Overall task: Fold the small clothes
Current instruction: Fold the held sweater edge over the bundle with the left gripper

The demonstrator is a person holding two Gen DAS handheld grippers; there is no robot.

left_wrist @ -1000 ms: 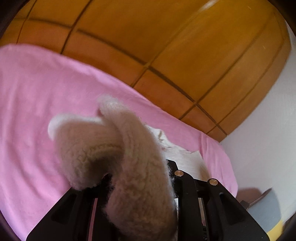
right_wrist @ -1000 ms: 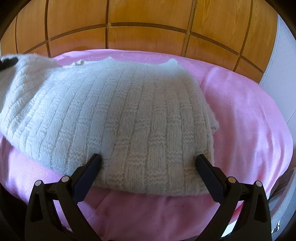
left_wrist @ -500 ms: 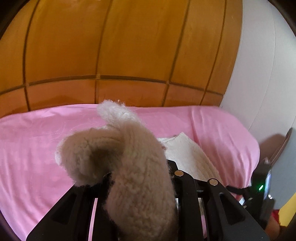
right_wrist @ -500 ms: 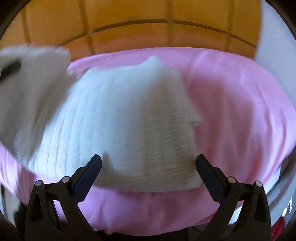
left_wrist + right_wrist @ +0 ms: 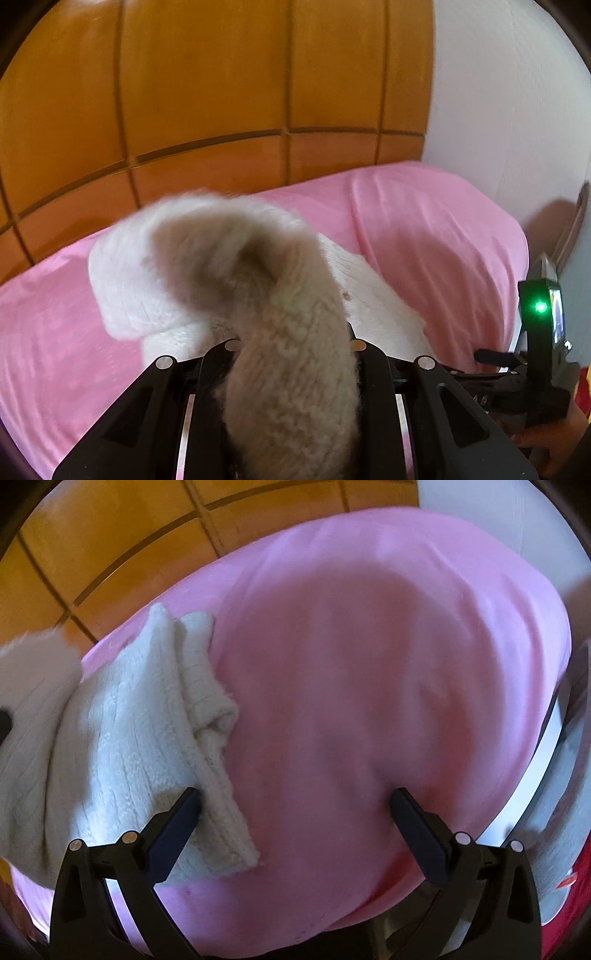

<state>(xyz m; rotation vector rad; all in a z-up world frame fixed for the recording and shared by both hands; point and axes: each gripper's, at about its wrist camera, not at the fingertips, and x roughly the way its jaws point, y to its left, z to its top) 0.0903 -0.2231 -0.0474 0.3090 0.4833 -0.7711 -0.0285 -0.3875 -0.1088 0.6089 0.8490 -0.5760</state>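
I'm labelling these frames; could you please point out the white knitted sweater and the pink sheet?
white knitted sweater (image 5: pixel 122 746): right wrist view, ribbed body.
pink sheet (image 5: pixel 369 686): right wrist view, bare middle.

A pink bedsheet (image 5: pixel 424 236) covers the bed, smooth but for a few long creases near its far corner. Behind the bedsheet stands a wall of orange-brown wooden panels (image 5: pixel 207 92) cut by dark grooves, and to the right of those panels a plain white wall (image 5: pixel 509 92) runs down to the sheet's edge. Off the right-hand edge of the bedsheet a small green light (image 5: pixel 541 306) glows on a dark device, and lower still a patch of something red (image 5: pixel 570 897) shows, perhaps cloth, too blurred to tell.
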